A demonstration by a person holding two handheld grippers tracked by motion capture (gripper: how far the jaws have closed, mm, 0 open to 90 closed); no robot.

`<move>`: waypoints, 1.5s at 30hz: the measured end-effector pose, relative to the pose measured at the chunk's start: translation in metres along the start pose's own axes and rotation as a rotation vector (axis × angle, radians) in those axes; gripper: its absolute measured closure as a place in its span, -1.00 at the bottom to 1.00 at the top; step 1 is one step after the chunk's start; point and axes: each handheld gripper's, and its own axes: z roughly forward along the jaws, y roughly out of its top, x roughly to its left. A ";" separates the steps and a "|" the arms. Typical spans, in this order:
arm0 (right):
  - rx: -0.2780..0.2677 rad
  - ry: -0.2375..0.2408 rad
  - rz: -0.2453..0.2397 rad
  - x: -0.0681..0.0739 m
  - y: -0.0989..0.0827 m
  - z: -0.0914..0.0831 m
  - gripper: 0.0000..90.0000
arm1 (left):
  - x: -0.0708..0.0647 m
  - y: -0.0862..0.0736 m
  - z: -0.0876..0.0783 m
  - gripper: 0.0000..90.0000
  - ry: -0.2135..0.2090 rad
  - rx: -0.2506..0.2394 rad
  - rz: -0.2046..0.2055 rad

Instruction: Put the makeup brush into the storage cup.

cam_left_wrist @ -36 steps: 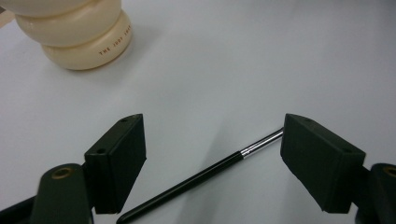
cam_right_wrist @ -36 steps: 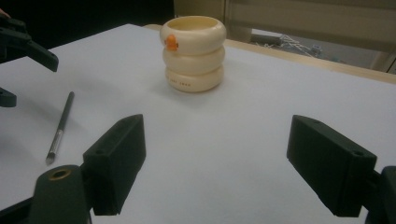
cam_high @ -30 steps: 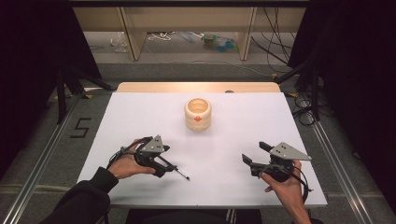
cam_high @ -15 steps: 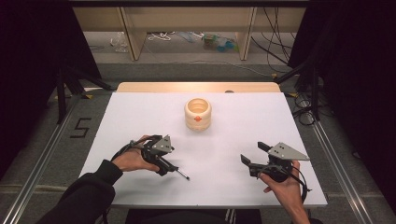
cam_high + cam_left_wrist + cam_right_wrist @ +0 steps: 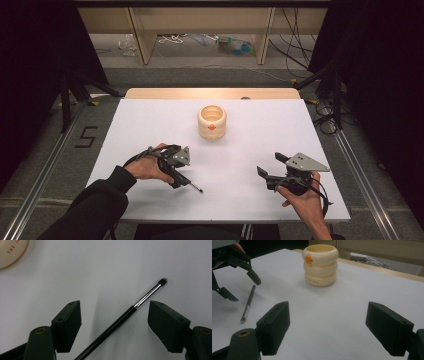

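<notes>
A thin black brush [image 5: 194,187] with a silver ferrule lies on the white table top [image 5: 260,130]. My left gripper [image 5: 175,179] is lowered over its handle. In the left gripper view the brush [image 5: 120,321] runs slantwise between the open jaws of the left gripper [image 5: 114,305], touching neither pad. Those jaws have just been closing a little. A cream ringed cup [image 5: 212,121] with an orange mark stands upright at the table's middle back. My right gripper [image 5: 272,165] rests open at the front right, nothing between its jaws, facing the cup [image 5: 320,265] and the brush [image 5: 248,303].
A wooden strip [image 5: 210,93] edges the table's far side. Metal rails [image 5: 360,175] run along both sides on the floor. Behind the table are shelf legs and cables [image 5: 300,45]. The person's dark sleeve [image 5: 90,210] enters at the bottom left.
My left hand and gripper have slid a little to the right over the brush. The brush, the cup and the right gripper have stayed where they were.
</notes>
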 end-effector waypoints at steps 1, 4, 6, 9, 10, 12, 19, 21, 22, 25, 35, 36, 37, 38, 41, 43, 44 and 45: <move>-0.001 -0.002 0.002 0.000 0.000 0.000 -0.55 | 0.000 0.000 0.001 -0.39 0.000 0.010 -0.002; 0.023 -0.006 -0.008 -0.002 0.001 -0.001 -0.55 | -0.002 0.004 0.001 -0.39 -0.008 0.039 0.029; 0.030 0.002 0.002 -0.001 0.001 -0.002 -0.55 | -0.002 0.006 0.002 -0.38 -0.016 0.040 0.035; -0.004 0.000 -0.016 -0.001 0.000 0.001 -0.55 | -0.001 0.006 0.006 -0.36 -0.027 0.081 0.063; -0.011 0.006 -0.013 -0.001 -0.001 0.002 -0.54 | 0.000 0.007 0.010 -0.36 -0.028 0.092 0.070; 0.017 -0.002 -0.018 -0.001 0.001 -0.001 -0.55 | -0.001 0.006 0.012 -0.33 -0.033 0.081 0.054; 0.022 0.017 -0.008 0.001 0.000 0.001 -0.54 | -0.001 0.008 0.011 -0.28 -0.038 0.085 0.065; 0.015 0.012 -0.015 0.000 0.000 0.001 -0.54 | 0.000 0.009 0.011 -0.25 -0.048 0.110 0.095; 0.020 0.012 -0.021 -0.001 -0.001 0.001 -0.54 | 0.000 0.008 0.011 -0.22 -0.053 0.120 0.093; 0.017 0.012 -0.013 0.000 0.000 0.001 -0.54 | 0.000 0.007 0.013 -0.20 -0.038 0.121 0.090; 0.006 0.019 -0.025 0.000 -0.002 0.003 -0.53 | 0.002 0.010 0.013 0.01 -0.043 0.157 0.131; 0.006 0.019 -0.025 0.000 -0.002 0.003 -0.53 | 0.000 0.010 0.014 0.01 -0.036 0.143 0.124; 0.002 0.020 -0.018 0.000 -0.001 0.003 -0.53 | 0.001 0.012 0.012 0.03 -0.040 0.156 0.147; 0.011 0.023 -0.018 0.001 -0.001 0.003 -0.53 | -0.001 0.012 0.014 0.10 -0.052 0.147 0.140; 0.023 0.020 -0.017 0.001 -0.002 0.002 -0.53 | -0.001 0.012 0.015 0.16 -0.047 0.163 0.137; 0.029 0.024 -0.012 0.002 -0.001 0.001 -0.52 | -0.001 0.011 0.014 0.20 -0.059 0.165 0.141; 0.029 0.024 -0.012 0.002 -0.001 0.001 -0.52 | -0.001 0.011 0.014 0.20 -0.061 0.167 0.143; 0.028 0.017 -0.025 0.001 -0.001 0.002 -0.52 | -0.001 0.012 0.015 0.27 -0.066 0.169 0.139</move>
